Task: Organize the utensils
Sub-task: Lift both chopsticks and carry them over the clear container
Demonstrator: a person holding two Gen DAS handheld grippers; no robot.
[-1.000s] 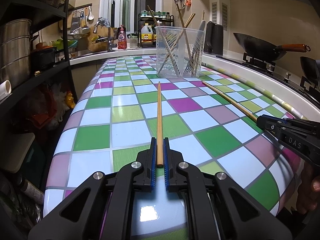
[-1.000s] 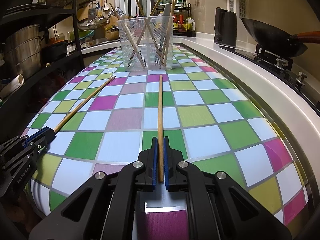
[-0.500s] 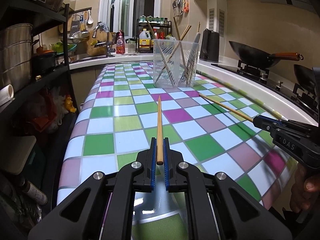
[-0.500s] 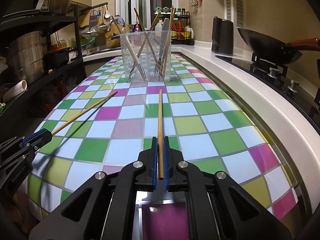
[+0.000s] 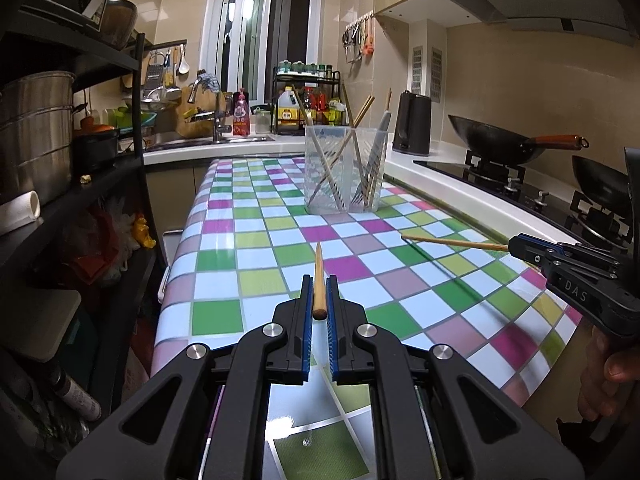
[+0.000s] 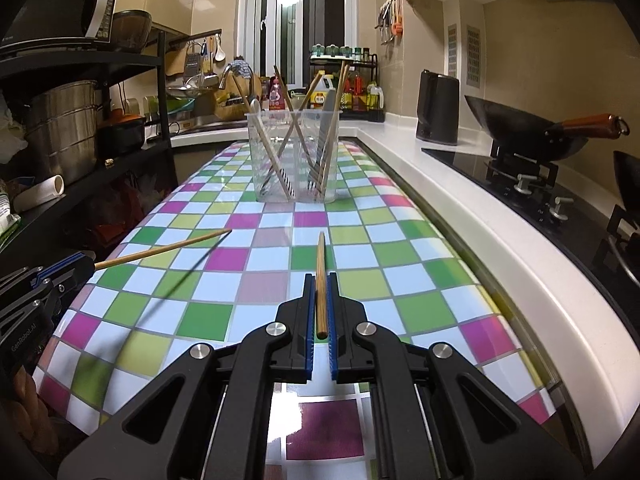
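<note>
Left wrist view: a chopstick (image 5: 319, 280) is pinched at its thick end by the left gripper (image 5: 319, 304), tip forward and clear of the bench (image 5: 216, 316). The right gripper (image 6: 320, 304) pinches a second chopstick (image 6: 320, 284) the same way. Both sticks aim at the clear holder (image 5: 345, 170) near the bench's far edge, likely so they can be dropped in beside the utensils standing there.

Both chopsticks (image 5: 319, 276) (image 6: 320, 280) lifted off tablecloth (image 5: 256, 256) (tips airborne).
</note>
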